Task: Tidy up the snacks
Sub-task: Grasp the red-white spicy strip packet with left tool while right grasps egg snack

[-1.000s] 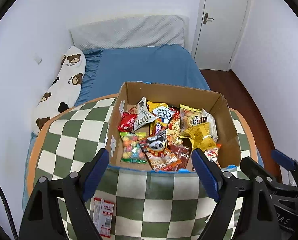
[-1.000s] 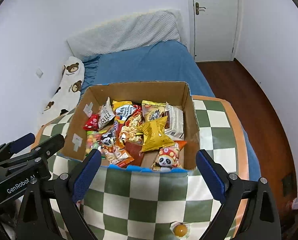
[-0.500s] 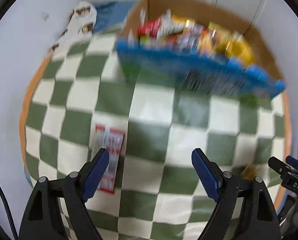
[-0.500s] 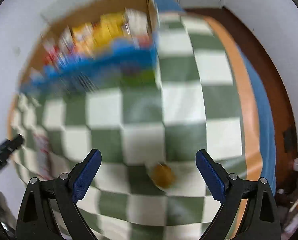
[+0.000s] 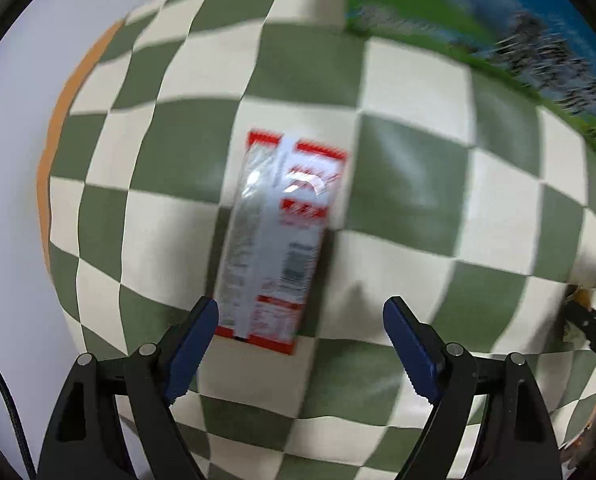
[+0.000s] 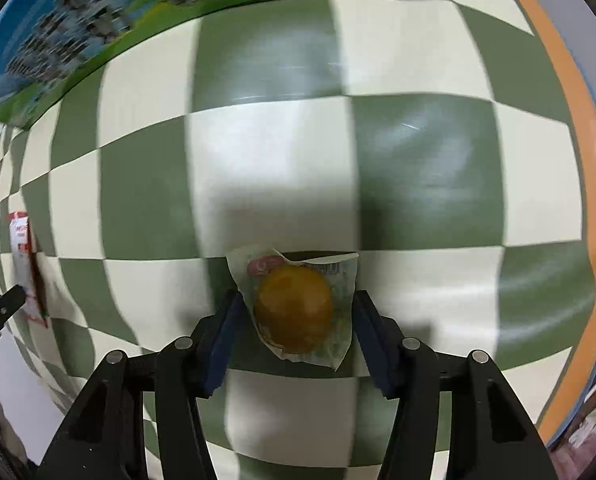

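The round orange snack in its clear wrapper [image 6: 298, 312] lies flat on the green and white checked cloth [image 6: 418, 160], right between the blue pads of your right tool [image 6: 294, 334]. That tool has just been closing and its pads are now narrow, close beside the wrapper, but you cannot tell if they squeeze it. The red and white snack packet [image 5: 278, 240] lies flat too, well apart from it. Your left tool [image 5: 300, 332] is wide open over its near end. The box side [image 5: 478, 20] is behind.
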### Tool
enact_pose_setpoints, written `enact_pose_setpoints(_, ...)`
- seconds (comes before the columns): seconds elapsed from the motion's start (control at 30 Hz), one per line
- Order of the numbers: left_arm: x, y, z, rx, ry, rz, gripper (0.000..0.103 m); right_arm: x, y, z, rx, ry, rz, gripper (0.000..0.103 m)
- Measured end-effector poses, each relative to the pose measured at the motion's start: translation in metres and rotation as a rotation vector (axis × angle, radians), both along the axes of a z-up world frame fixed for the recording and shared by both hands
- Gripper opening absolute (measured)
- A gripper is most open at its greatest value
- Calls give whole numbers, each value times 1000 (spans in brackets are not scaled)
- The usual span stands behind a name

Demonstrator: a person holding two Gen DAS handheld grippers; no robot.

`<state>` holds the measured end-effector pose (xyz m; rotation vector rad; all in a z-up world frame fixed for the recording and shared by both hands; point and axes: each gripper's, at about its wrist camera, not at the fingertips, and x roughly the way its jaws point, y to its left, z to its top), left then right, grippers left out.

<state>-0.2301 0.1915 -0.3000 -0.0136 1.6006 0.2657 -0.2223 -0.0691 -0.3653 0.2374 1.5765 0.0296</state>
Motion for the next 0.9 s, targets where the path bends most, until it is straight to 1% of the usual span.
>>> enact_pose_setpoints(0.07, 1, 10, -7, 1, 20, 13, 84, -1, 8, 1, 6, -1, 16, 58)
enact_pose_setpoints(0.17, 4, 26, -17, -23, 22, 53, 84, -3, 20, 2, 16, -1, 41, 58)
enact_pose_setpoints(0.3, 13, 34, -27, -18, 25, 40, 84, -7, 28, 3, 21, 4, 65, 58)
enact_pose_setpoints(0.4, 17, 32, -31, -15, 1, 23, 82, -7, 26, 4, 18, 9, 72, 58)
enact_pose_setpoints(0.43, 17, 32, -30, -16, -6, 20, 76, -6, 28, 4, 17, 11, 74, 58)
enact_pose_setpoints(0.47, 17, 30, -30, -21, -9, 16, 64, -2, 28, 4, 17, 14, 73, 58)
enact_pose_setpoints(0.5, 17, 26, -28, -38, -12, 14, 57, 0, 26, 5, 20, 17, 70, 58)
enact_pose_setpoints(0.53, 16, 21, -26, -39, -11, 13, 54, 3, 25, 8, 22, 18, 67, 58)
enact_pose_setpoints(0.6, 11, 15, -25, -73, -11, 24, 53, 3, 28, 12, 20, 19, 67, 58)
enact_pose_setpoints(0.63, 7, 10, -26, -105, 0, 37, 53, 2, 26, 14, 22, 19, 64, 57)
enact_pose_setpoints(0.67, 3, 6, -27, -121, 9, 46, 53, 7, 28, 14, 27, 20, 61, 56)
enact_pose_setpoints(0.7, -5, -2, -27, -155, 18, 64, 53, 7, 26, 14, 37, 25, 58, 55)
enact_pose_setpoints(0.8, -22, -24, -30, -228, 48, 75, 53, 5, 23, 15, 60, 35, 46, 53)
enact_pose_setpoints(0.9, -35, -42, -40, -258, 78, 64, 53, 1, 19, 16, 75, 38, 43, 53)
